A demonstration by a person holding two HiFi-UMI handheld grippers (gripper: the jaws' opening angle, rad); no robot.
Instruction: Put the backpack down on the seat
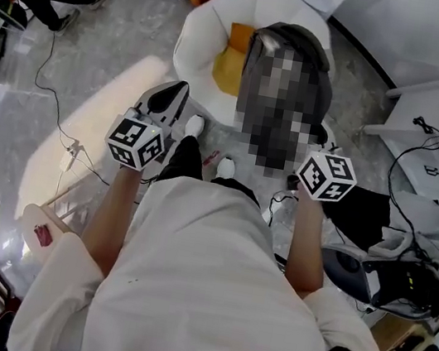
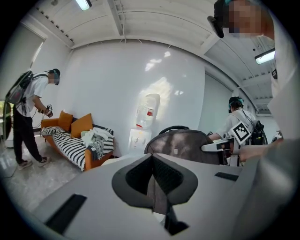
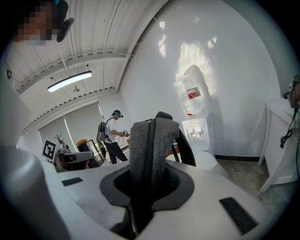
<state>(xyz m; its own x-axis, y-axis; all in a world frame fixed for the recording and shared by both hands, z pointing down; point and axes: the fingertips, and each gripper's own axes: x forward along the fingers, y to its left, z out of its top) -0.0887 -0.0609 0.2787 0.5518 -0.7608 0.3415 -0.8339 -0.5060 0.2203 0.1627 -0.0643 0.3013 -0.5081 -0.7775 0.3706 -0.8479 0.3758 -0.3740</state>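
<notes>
The grey backpack [image 1: 296, 39] hangs over a white round armchair [image 1: 203, 37] that holds an orange cushion [image 1: 229, 65]. My right gripper [image 3: 147, 187] is shut on a thick grey shoulder strap [image 3: 152, 140]. In the head view its jaws [image 1: 322, 135] are tucked against the pack's right side. My left gripper [image 1: 178, 93] is left of the pack, over the chair's near arm. In its own view the left gripper [image 2: 157, 190] is shut on a narrow strip of grey fabric, with the backpack [image 2: 183, 145] beyond. Where that strip leads is hidden.
A striped sofa [image 2: 70, 143] with orange cushions stands to the left, with a person [image 2: 28, 117] beside it. A water dispenser [image 2: 143, 123] is against the wall behind the chair. A white table [image 1: 432, 115], cables and black gear [image 1: 402, 287] crowd the floor on the right.
</notes>
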